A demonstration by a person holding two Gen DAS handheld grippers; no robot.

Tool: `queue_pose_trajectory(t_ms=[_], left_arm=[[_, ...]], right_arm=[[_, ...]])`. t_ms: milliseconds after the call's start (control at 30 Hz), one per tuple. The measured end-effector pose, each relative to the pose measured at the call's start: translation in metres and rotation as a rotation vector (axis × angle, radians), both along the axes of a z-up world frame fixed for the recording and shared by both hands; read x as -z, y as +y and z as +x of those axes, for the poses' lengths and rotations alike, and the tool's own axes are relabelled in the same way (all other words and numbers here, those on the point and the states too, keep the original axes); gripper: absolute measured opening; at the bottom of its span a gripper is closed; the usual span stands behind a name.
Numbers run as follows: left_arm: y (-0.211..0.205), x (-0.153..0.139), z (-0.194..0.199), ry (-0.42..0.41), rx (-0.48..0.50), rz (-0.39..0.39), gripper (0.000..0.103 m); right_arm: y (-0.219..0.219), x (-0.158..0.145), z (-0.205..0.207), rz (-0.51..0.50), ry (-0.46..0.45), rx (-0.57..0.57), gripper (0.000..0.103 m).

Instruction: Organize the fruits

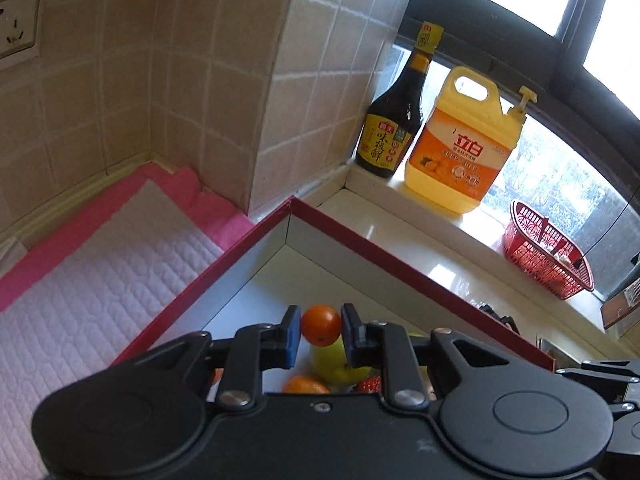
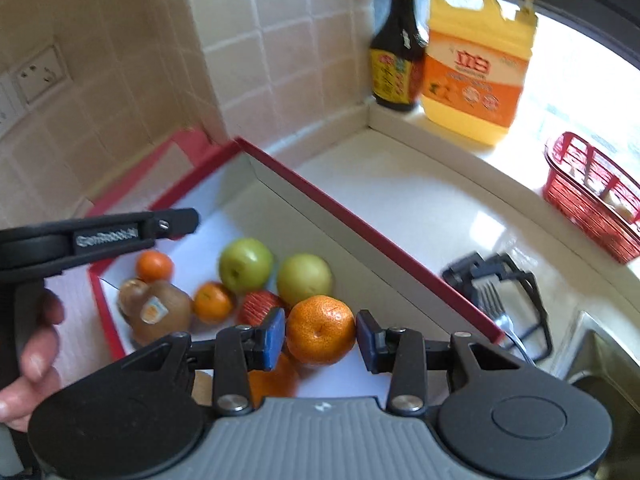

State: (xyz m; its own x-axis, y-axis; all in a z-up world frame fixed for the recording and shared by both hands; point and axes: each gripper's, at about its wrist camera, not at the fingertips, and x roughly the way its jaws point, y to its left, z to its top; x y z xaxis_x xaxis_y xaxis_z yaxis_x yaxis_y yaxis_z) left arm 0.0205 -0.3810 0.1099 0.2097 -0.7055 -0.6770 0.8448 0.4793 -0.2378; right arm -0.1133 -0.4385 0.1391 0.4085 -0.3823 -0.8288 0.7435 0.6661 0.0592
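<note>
My left gripper (image 1: 320, 330) is shut on a small orange (image 1: 321, 325), held above the red-rimmed white box (image 1: 360, 246). Under it in the box lie a green-yellow fruit (image 1: 334, 364), another small orange (image 1: 306, 385) and a strawberry (image 1: 370, 384). My right gripper (image 2: 320, 330) is shut on a larger mandarin (image 2: 321, 329) over the same box (image 2: 360, 236). Its view shows two green apples (image 2: 245, 265) (image 2: 305, 278), kiwis (image 2: 160, 310), small oranges (image 2: 213, 302) (image 2: 154, 266) and a red fruit (image 2: 260, 306) on the box floor. The left gripper's body (image 2: 100, 236) and a hand (image 2: 36, 344) show at the left.
A dark sauce bottle (image 1: 394, 120) and a yellow detergent jug (image 1: 466, 144) stand on the window sill, with a red basket (image 1: 546, 254) to the right. A pink quilted mat (image 1: 92, 264) lies left of the box. A fork in a black holder (image 2: 500, 292) sits by the sink edge.
</note>
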Motion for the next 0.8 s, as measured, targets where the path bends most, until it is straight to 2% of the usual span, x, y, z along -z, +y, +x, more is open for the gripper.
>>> queue_pose_trajectory(t_ms=[67,100,133,200,233,367,433,600,700,800], left_arm=[[0.002,-0.003,-0.003,-0.009,-0.002,0.002,0.024],[0.003,-0.004,-0.004,-0.015,-0.007,0.004,0.03],[0.005,-0.004,-0.006,-0.019,-0.011,0.009,0.048],[0.008,-0.005,-0.009,-0.026,-0.021,0.007,0.068],[0.011,-0.006,-0.011,-0.029,-0.024,0.007,0.073],[0.025,-0.014,-0.017,-0.054,-0.045,0.004,0.076],[0.035,-0.021,-0.019,-0.071,-0.062,-0.003,0.079],[0.063,-0.045,-0.023,-0.093,-0.132,0.002,0.079],[0.09,-0.064,-0.032,-0.131,-0.176,-0.002,0.08],[0.12,-0.078,-0.04,-0.148,-0.23,-0.025,0.08]], right_arm=[[0.002,0.001,-0.003,-0.005,0.015,0.001,0.042],[0.005,-0.002,-0.006,-0.003,0.015,0.001,0.042],[0.006,-0.003,-0.008,-0.004,0.01,-0.001,0.046],[0.008,-0.006,-0.009,-0.021,-0.002,-0.01,0.054],[0.012,-0.009,-0.009,-0.036,-0.003,-0.017,0.054],[0.023,-0.02,-0.011,-0.043,-0.044,-0.042,0.058],[0.031,-0.025,-0.011,-0.054,-0.056,-0.052,0.064],[0.057,-0.049,-0.01,-0.118,-0.104,-0.095,0.067],[0.074,-0.067,-0.012,-0.173,-0.153,-0.107,0.074],[0.09,-0.078,-0.013,-0.24,-0.215,-0.106,0.087]])
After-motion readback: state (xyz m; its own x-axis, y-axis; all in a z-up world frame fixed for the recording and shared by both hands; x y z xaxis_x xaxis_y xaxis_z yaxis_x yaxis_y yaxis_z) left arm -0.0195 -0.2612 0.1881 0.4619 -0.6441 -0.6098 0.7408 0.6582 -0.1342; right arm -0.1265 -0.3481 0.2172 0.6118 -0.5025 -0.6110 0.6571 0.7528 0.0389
